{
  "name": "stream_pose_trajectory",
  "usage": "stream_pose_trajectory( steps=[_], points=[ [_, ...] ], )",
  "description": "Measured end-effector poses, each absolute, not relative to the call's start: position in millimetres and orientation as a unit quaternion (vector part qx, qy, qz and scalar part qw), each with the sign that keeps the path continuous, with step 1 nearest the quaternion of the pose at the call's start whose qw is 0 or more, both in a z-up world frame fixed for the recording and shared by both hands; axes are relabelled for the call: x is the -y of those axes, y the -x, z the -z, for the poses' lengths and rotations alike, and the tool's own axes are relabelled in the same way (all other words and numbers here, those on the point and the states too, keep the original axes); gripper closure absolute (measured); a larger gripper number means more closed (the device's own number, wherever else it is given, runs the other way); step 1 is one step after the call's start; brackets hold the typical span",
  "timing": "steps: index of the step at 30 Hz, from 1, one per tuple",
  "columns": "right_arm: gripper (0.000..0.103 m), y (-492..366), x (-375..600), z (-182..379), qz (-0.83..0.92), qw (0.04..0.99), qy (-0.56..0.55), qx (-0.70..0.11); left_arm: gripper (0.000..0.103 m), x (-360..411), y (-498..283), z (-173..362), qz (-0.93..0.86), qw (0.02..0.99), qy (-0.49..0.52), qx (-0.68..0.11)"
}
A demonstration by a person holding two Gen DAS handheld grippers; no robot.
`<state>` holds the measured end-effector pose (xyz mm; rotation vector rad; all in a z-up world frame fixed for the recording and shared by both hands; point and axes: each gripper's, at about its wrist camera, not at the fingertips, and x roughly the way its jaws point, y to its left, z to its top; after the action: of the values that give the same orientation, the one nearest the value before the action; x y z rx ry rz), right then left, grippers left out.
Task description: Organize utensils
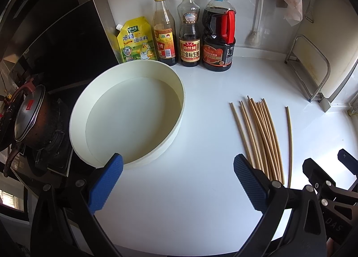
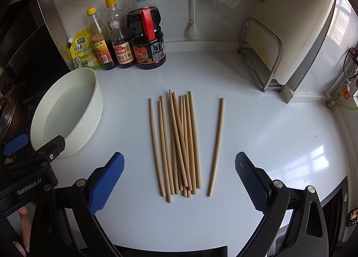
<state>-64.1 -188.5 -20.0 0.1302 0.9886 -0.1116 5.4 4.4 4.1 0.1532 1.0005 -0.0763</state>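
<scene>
The right claw (image 2: 179, 180), wide open and empty, faces chopsticks (image 2: 179, 145) lying lengthwise toward twelve o'clock; the tub (image 2: 94, 100) sits at ten.

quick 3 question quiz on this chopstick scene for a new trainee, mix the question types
1. True or false: the white round container already holds some chopsticks.
2. Multiple choice: the single chopstick lying apart from the chopstick pile is on the pile's: A) side toward the container B) side away from the container C) top
3. Short answer: what state are the left gripper and right gripper in?

Key
1. False; it is empty.
2. B
3. Both open, holding nothing, above the white counter.
</scene>
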Motion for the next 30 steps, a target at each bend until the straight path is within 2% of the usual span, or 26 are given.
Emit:
stream_pose_trajectory(
  steps=[30],
  points=[
    [0.008, 60.7, 184.5, 11.3, 0.053, 0.879, -0.058, -0.469, 0.006, -8.4, -7.3, -7.4, 0.036, 0.875, -0.073, -0.476]
  ],
)
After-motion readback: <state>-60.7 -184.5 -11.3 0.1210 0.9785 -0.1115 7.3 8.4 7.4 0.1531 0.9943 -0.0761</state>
